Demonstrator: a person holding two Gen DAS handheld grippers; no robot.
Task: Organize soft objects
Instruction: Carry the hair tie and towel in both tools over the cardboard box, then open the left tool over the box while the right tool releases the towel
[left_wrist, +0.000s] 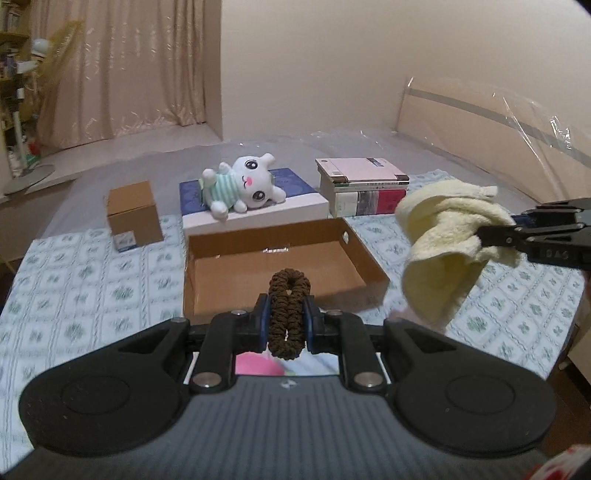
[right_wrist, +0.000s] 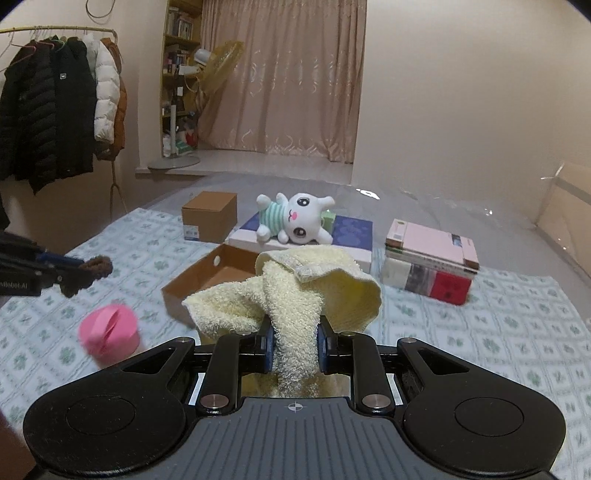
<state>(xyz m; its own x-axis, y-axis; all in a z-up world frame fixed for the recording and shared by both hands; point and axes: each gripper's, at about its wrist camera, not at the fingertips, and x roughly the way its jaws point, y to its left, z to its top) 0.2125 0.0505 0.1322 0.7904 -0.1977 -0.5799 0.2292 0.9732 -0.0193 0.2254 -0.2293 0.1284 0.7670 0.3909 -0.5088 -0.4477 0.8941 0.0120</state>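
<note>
My left gripper (left_wrist: 287, 317) is shut on a brown hair scrunchie (left_wrist: 289, 295), held just in front of the open cardboard box (left_wrist: 354, 240). My right gripper (right_wrist: 294, 345) is shut on a pale yellow towel (right_wrist: 295, 291) that hangs bunched in the air. In the left wrist view that towel (left_wrist: 443, 243) hangs to the right of the box, with the right gripper (left_wrist: 495, 230) coming in from the right edge. In the right wrist view the left gripper (right_wrist: 83, 275) with the scrunchie (right_wrist: 99, 266) shows at the left edge. A white plush bunny (left_wrist: 240, 186) lies on a flat blue and white box behind the open box.
A small closed brown carton (left_wrist: 133, 214) stands back left. A stack of books (left_wrist: 364, 186) sits back right. A pink round object (right_wrist: 109, 328) lies on the patterned bedspread (left_wrist: 85, 295) near the open box. Coats on a rack (right_wrist: 55, 107) hang far left.
</note>
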